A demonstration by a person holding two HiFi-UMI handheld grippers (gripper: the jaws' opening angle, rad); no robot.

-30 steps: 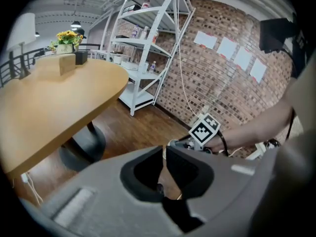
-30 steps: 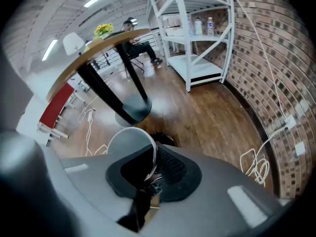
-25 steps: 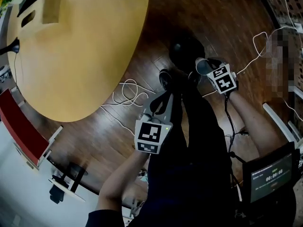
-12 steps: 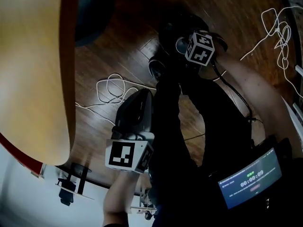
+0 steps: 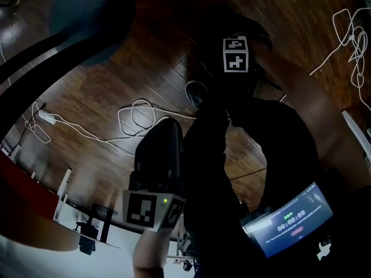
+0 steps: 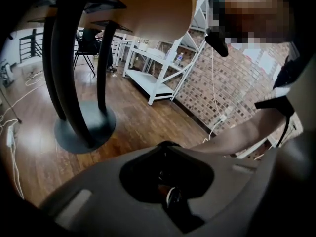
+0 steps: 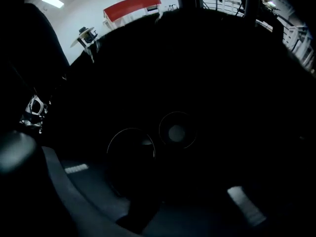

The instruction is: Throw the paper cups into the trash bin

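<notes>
A: Where are the cups?

B: Both show against the dark inside of the trash bin (image 5: pixel 258 39). The right gripper view looks down into it. One paper cup (image 7: pixel 131 152) has its round rim right at the fingertips. A second cup (image 7: pixel 177 132) lies just beside that rim and farther down in the bin, mouth up, with its pale bottom showing.

A: What is the right gripper doing?

B: The right gripper (image 5: pixel 235 54) hangs straight above the bin's mouth with its marker cube facing up. Its fingers (image 7: pixel 59 181) are clenched close together. As far as the gloom allows, they pinch the thin wall of the paper cup.

A: And the other one?

B: The left gripper (image 5: pixel 167 126) is to the left of the bin and nearer the person, apart from it, over the wooden floor (image 5: pixel 104 91). Its fingers (image 6: pixel 98 191) are clenched tip to tip, with no cup between them.

A: What else lies around the bin?

B: White cables (image 5: pixel 139 112) loop on the floor just left of the bin. The bench's round foot (image 5: pixel 87 10) stands farther off on that same side. A lit screen (image 5: pixel 290 218) sits well apart from the bin, close to the person's body.
</notes>
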